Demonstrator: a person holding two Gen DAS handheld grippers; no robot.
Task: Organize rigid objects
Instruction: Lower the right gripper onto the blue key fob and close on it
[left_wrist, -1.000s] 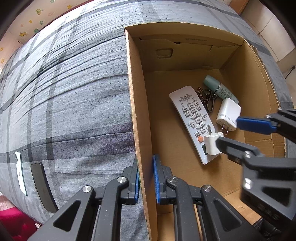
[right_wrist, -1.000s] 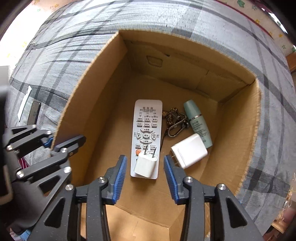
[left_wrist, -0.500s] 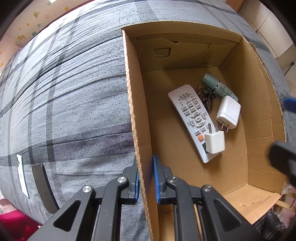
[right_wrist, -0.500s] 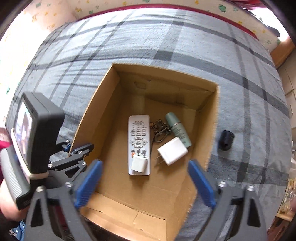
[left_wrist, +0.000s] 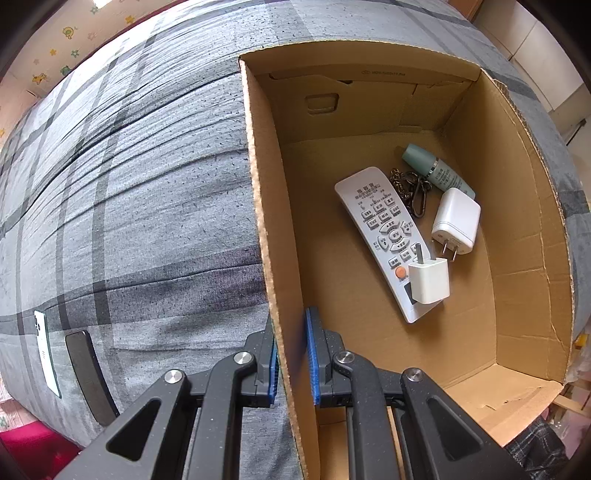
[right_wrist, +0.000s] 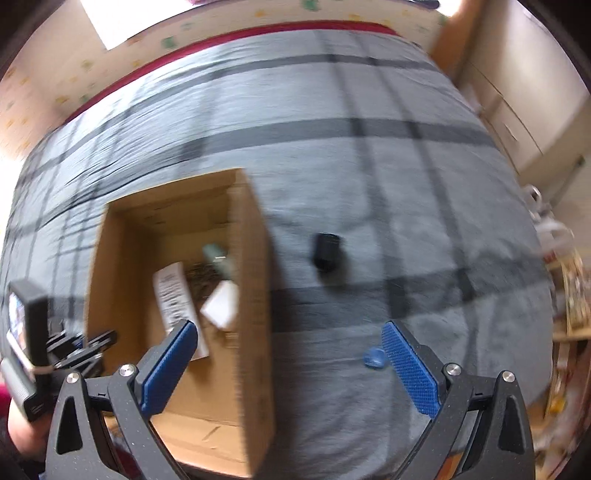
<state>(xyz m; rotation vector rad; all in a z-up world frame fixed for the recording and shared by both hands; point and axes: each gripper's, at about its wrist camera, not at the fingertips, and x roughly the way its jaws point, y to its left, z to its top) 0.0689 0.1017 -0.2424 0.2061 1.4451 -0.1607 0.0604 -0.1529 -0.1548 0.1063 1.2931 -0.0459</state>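
My right tongs are spread wide and hold nothing. The next thing to pick up looks to me like the small black object on the bed. In the right wrist view it sits above the middle of the frame, up and a bit right of the gap between my tongs, just to the right of the cardboard box. It lies well apart from the tongs. The right tongs are the nearer ones, so I think they should go for it. The picture is blurry, so I cannot tell which way its long side points. It looks short, dark and chunky.

A little blue thing lies on the bed just beside my right fingertip, low and right in the frame.

My left tongs are pinching the box's left wall and keep the box steady. Inside, in the right half of the left wrist view, I see a white remote, a small white charger lying on its low end, a bigger white plug, a key chain and a green bottle.
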